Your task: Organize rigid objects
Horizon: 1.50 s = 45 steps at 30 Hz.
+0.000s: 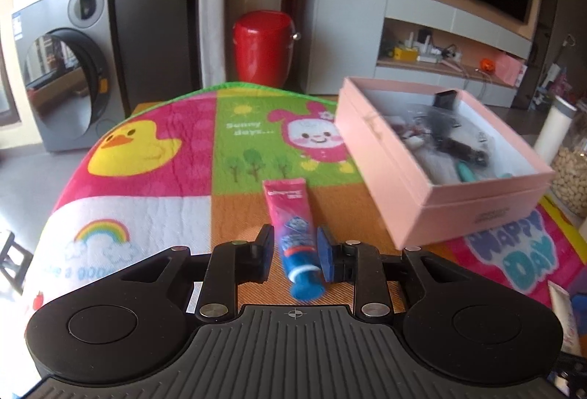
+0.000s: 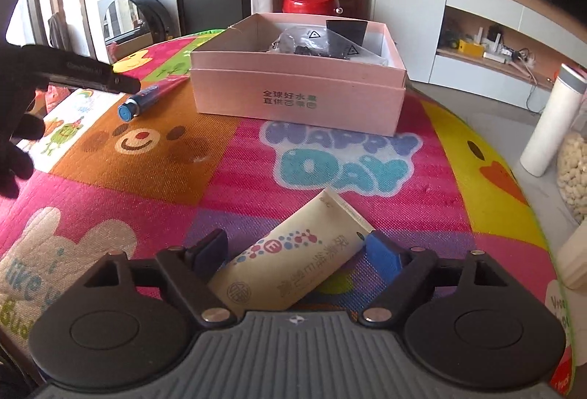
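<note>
A pink and blue toothpaste tube lies along my left gripper, cap toward the camera, and the gripper is shut on its lower half. In the right wrist view that tube pokes out under the left gripper's black finger, left of the pink box. A cream tube lies slantwise on the mat between the fingers of my right gripper. The blue right pad meets its corner, and a sliver of mat shows beside the left pad. The pink box is open and holds dark bagged items.
A cartoon mat covers the round table. A white bottle and a jar of pale nuts stand off the table's right edge. A gloved hand holds the left gripper. Behind stand a red stool and a washing machine.
</note>
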Tool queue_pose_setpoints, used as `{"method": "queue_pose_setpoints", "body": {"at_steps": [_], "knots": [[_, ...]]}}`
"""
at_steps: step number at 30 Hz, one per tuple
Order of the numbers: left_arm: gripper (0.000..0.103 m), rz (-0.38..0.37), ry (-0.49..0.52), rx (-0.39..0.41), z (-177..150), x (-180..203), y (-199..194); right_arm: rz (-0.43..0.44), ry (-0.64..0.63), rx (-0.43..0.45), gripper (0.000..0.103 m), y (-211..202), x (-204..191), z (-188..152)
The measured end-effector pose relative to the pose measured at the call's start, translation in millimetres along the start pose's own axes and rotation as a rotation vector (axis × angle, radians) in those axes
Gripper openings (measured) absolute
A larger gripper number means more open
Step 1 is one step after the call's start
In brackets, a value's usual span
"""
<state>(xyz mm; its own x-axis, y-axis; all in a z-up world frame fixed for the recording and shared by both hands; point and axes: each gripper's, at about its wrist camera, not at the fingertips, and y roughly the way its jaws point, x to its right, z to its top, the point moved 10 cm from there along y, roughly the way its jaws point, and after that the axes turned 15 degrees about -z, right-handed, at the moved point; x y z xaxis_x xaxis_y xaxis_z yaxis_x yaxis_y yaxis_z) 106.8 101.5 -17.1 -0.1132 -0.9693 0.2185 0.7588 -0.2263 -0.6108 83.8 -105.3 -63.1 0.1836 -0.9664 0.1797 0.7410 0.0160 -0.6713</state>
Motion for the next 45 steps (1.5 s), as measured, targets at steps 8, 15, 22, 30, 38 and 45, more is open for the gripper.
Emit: {"method": "queue_pose_setpoints", "body": {"at_steps": [8, 15, 22, 30, 38, 45], "knots": [[0.040, 0.005, 0.000, -0.057, -2, -5, 40, -0.024, 0.024, 0.004, 0.084, -2, 3, -5], [0.037, 0.021, 0.034, -0.043, -1, -1, 43, -0.028, 0.034, 0.019, 0.082, -5, 5, -8], [0.034, -0.068, 0.076, -0.013, -29, 18, 15, 0.007, 0.013, 0.045, 0.053, -9, -3, -3], [0.035, -0.238, 0.121, -0.131, -82, 64, -34, 0.022, -0.002, 0.052, 0.047, -6, -11, 4], [0.036, -0.202, 0.101, -0.180, -75, 65, -23, 0.009, -0.015, 0.042, 0.049, -3, -14, 6], [0.036, -0.238, 0.114, -0.213, -70, 65, -17, 0.012, -0.007, 0.045, 0.051, -4, -13, 4]]}}
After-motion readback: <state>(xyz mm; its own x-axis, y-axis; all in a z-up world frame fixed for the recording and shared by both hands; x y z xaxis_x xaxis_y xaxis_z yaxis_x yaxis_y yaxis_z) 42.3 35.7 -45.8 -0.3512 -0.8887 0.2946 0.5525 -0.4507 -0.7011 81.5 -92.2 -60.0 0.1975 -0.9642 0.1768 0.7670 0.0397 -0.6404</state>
